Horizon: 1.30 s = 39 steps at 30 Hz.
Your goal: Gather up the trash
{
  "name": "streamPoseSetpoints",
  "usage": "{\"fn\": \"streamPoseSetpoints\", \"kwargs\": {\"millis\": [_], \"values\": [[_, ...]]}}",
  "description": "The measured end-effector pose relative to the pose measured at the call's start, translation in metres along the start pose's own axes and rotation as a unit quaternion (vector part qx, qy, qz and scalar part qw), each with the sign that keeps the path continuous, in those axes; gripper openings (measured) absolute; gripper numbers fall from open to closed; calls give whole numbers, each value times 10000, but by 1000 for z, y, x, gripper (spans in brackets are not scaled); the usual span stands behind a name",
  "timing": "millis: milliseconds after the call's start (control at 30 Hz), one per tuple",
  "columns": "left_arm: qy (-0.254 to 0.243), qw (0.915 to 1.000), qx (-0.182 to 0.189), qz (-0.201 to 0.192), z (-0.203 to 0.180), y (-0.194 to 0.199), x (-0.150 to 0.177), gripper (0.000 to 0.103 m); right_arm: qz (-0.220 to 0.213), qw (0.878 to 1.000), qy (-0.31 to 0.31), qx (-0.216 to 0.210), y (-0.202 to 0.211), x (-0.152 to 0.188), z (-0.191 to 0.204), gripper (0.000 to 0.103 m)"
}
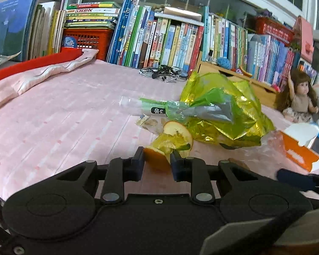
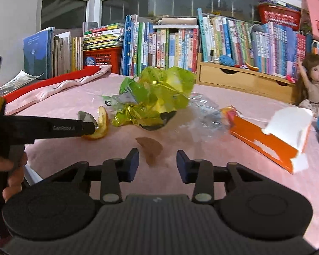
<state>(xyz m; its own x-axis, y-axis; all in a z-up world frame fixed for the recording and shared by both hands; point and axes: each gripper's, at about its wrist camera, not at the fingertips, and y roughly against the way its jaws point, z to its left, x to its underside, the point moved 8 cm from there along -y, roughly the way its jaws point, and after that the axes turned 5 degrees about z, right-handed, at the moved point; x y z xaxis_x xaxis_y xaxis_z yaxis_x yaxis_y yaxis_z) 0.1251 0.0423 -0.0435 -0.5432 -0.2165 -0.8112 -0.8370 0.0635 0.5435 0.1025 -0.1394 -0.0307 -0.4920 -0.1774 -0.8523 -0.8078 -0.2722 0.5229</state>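
My left gripper [image 1: 157,163] is shut on a curled orange peel [image 1: 177,132] low over the pink bed sheet [image 1: 63,114]. In the right wrist view the same gripper [image 2: 93,127] comes in from the left with the peel [image 2: 103,123] at its tip. My right gripper [image 2: 157,161] is open, and a flat brown scrap [image 2: 151,147] lies on the sheet just ahead of its fingertips, touching neither. Behind sit a crumpled yellow-green foil wrapper [image 2: 157,99], clear plastic film [image 2: 204,116] and an opened orange-and-white carton [image 2: 272,140].
A clear tube wrapper with a green label [image 1: 142,106] lies left of the foil. A row of books [image 1: 170,38], a red basket [image 1: 89,39] and a wooden drawer unit [image 2: 240,78] line the back. A doll [image 2: 316,80] sits at right; folded pink-and-red bedding [image 1: 42,72] at left.
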Motion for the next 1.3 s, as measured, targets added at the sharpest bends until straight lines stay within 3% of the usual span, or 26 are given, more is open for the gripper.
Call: {"fn": "streamPoseSetpoints", "kwargs": {"millis": [267,300,333,400,433,567,667,733,867,1300], "values": [[-150,9994,295,-48,-4,23,6,24,245,9996,130,-96,-34,-5,11,46],[-181,9993,323,-80,-6,26,8,29,286,9995,112,-113,-38,-5,11,46],[-212,9992,322,-113,-6,28,8,42,317,9994,90,-122,-41,-5,11,46],[-298,9990,261,-215,-8,33,8,49,329,9994,-3,-134,-43,-4,10,38],[-343,9988,221,-258,-8,35,8,49,337,9994,-45,-107,-43,-4,9,26],[-333,9988,256,-267,-7,37,4,49,220,9995,-209,-104,-33,0,4,22],[-262,9989,304,-222,-5,36,3,44,80,9997,-244,-58,-22,0,0,22],[-233,9991,317,-172,-3,34,2,17,20,9994,-339,-82,-14,0,-4,22],[-127,9990,415,-102,-3,31,-4,14,-108,9989,-445,-106,-1,1,-8,22],[169,9967,665,-444,-3,46,-39,6,-249,9988,-413,-54,23,10,-13,22]]}}
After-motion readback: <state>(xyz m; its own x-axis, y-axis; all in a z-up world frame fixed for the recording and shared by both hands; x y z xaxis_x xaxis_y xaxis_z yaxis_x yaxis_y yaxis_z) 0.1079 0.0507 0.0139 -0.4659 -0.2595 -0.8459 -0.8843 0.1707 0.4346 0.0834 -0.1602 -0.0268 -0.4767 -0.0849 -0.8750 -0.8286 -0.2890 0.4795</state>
